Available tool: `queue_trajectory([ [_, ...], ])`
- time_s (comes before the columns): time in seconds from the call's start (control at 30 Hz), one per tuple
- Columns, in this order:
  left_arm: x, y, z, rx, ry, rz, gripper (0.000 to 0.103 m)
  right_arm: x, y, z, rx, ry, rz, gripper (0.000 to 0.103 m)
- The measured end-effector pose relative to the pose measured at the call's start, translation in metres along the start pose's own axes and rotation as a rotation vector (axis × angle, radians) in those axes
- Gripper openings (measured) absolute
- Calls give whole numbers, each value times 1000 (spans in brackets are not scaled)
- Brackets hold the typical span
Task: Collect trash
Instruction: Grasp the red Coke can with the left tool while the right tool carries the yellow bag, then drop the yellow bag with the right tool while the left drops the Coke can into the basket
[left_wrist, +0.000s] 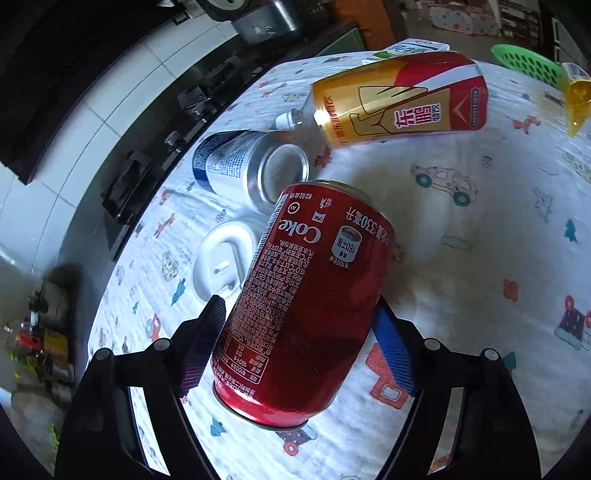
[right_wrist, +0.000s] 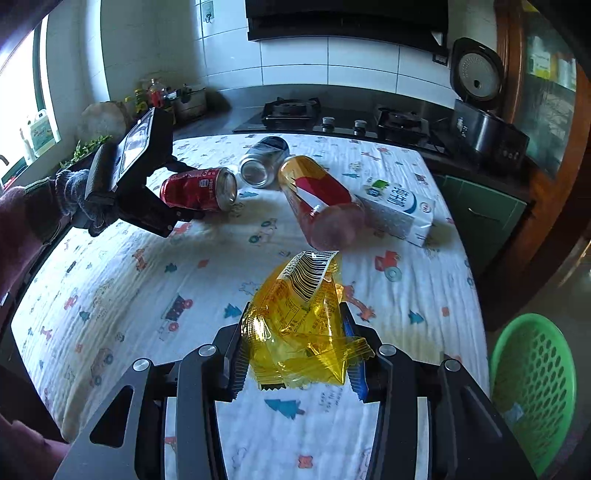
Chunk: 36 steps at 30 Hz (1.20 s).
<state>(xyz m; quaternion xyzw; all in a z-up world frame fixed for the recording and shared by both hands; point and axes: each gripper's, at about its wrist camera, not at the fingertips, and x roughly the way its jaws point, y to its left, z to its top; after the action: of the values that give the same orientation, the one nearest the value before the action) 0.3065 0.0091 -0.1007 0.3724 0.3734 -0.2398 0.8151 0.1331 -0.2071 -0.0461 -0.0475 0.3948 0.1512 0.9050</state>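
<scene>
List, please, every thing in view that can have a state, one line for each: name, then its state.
left gripper: jaws around the red can, pads beside it, contact unclear
red can: lying on its side
silver can: lying on its side
bottle: lying down, capped
milk carton: lying flat
right gripper: shut on the yellow wrapper
yellow wrapper: crumpled, held
green basket: upright beside the table
rice cooker: lid open

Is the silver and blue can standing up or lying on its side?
On its side. The silver and blue can lies on the tablecloth, its round end facing sideways toward the camera.
</scene>
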Motion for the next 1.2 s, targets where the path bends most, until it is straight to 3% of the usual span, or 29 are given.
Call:
queue_trajectory([
  [0.27, -35, -21, -5, -94, -48, 56, 71, -14, -6, -13, 0, -13, -73, 42],
  [0.6, -90, -66, 8, -213, -109, -19, 69, -41, -39, -44, 68, -23, -162, 42],
  [0.87, -113, -125, 51, -238, -170, -138, 69, -57, -93, -76, 140, -14, -281, 42],
  [1.2, -125, -195, 131, -179, -251, -248, 69, -64, -191, -114, 319, 15, -407, 43],
])
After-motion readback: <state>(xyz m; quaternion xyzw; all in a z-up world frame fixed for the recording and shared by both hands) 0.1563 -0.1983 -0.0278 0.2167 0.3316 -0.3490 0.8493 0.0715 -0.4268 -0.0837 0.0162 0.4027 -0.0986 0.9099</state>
